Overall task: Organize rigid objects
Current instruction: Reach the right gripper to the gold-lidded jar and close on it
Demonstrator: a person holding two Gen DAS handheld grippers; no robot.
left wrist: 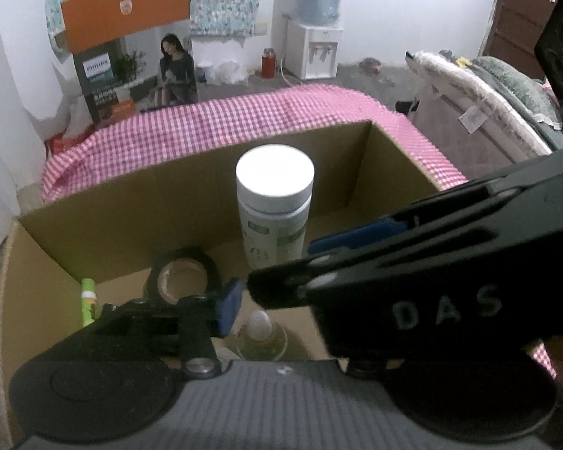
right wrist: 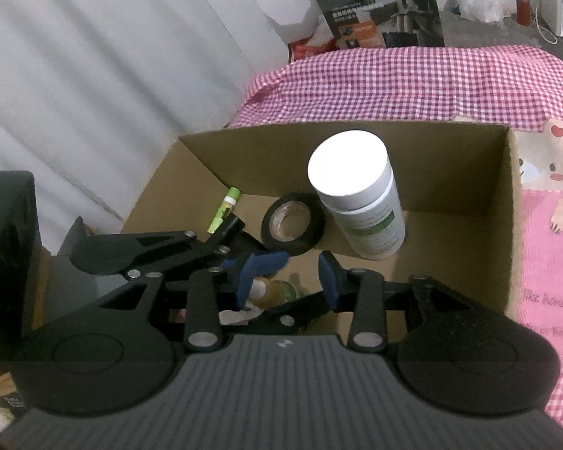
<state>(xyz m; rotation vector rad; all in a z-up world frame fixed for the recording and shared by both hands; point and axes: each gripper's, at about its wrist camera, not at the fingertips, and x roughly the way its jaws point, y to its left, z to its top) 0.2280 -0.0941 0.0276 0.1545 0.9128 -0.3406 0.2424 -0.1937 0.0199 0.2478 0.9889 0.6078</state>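
While it lies low at the near end of the box, the small clear bottle shows a rounded whitish cap and yellowish-green contents, partly hidden behind blue pads. Over it the right gripper points down with its fingers parted; the bottle sits between them, but whether a pad touches it I cannot tell. From the left wrist view the same bottle appears just below the left gripper, whose one visible blue pad stands clear of it; the other side is covered by the right gripper's black body, so the left fingers look spread. Farther back a black tape roll lies flat, touching a tall white-capped jar with a green label that stands upright. A green tube leans in the far left corner. Under the box spreads a pink checked cloth.
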